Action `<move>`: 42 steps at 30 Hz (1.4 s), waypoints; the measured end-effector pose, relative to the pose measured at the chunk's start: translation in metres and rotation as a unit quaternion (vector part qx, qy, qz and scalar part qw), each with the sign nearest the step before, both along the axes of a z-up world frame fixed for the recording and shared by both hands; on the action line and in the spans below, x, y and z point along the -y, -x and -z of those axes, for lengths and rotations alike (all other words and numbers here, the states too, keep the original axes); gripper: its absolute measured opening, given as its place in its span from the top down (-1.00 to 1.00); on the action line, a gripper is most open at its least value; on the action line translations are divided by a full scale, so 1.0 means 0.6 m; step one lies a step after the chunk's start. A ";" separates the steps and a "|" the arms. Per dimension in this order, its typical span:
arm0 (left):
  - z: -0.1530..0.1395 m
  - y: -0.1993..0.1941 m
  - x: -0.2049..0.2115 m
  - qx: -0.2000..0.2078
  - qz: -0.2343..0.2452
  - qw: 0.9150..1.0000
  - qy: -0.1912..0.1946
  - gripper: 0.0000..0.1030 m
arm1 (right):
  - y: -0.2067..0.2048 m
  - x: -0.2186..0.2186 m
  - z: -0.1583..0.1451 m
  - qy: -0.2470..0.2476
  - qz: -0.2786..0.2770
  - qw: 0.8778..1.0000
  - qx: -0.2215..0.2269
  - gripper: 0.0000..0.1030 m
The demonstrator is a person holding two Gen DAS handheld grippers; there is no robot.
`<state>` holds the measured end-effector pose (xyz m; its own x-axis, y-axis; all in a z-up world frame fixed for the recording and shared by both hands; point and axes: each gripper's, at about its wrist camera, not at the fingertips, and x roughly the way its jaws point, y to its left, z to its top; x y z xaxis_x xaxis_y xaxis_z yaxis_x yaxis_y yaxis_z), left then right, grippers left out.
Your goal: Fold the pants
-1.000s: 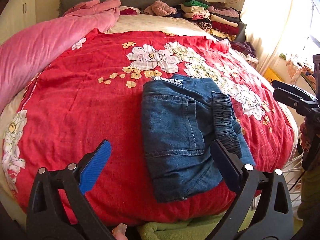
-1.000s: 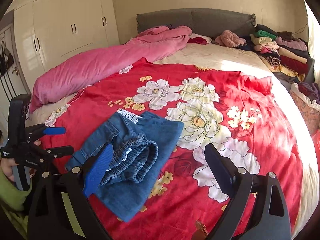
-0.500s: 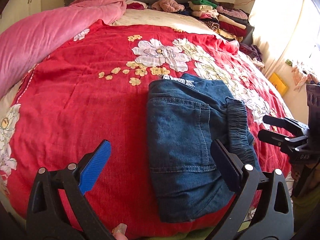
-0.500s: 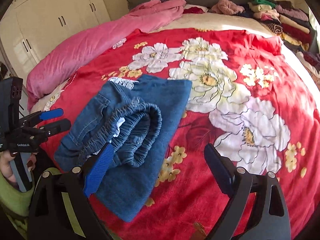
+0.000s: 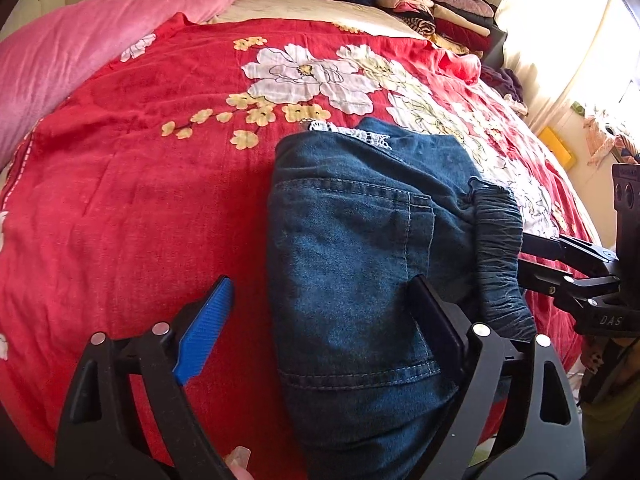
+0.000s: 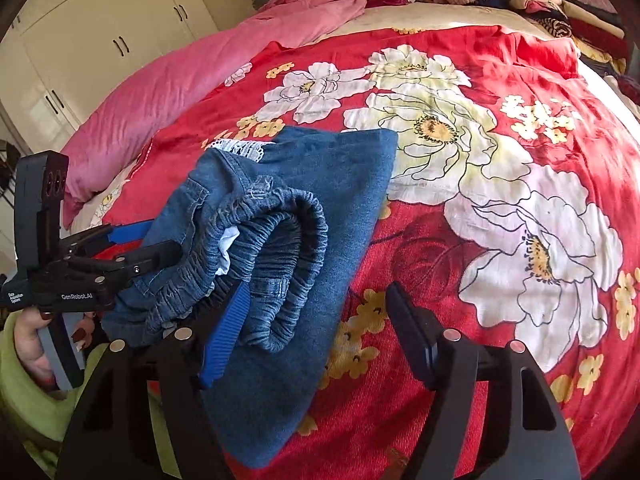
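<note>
Over the last second you have brought both grippers down and forward to the folded pants [image 5: 360, 264] on the bed. Your left gripper [image 5: 320, 320] was back from the near edge of the bundle; now its jaws, still wide apart, stand over the pocket side, with the dark finger above the denim and the blue finger over the red bedspread [image 5: 120, 200]. Your right gripper [image 6: 316, 320] has closed in on the elastic waistband [image 6: 280, 240]: its blue finger, earlier in front of the roll, is now at the folded waistband, touching or nearly so. In each view the other gripper has come close beside the pants.
</note>
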<state>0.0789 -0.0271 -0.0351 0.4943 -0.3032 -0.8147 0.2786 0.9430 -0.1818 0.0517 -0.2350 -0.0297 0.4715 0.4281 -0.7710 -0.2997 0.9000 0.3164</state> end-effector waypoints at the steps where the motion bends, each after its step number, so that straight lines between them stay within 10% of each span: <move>1: 0.001 -0.002 0.001 -0.001 0.001 1.000 0.001 -0.53 | -0.003 -0.001 0.002 -0.003 -0.001 1.000 -0.003 -0.16; 12: 0.007 -0.021 0.011 -0.014 0.015 0.999 0.035 0.02 | -0.026 -0.019 0.016 -0.015 -0.023 1.000 -0.006 -0.08; 22: -0.018 -0.012 0.011 0.011 0.012 0.999 0.051 0.58 | -0.003 -0.047 -0.027 0.007 -0.060 0.996 0.062 0.57; 42: -0.098 -0.090 0.023 0.064 -0.008 0.996 0.054 0.65 | -0.098 -0.058 -0.102 0.014 -0.066 0.990 0.124 0.59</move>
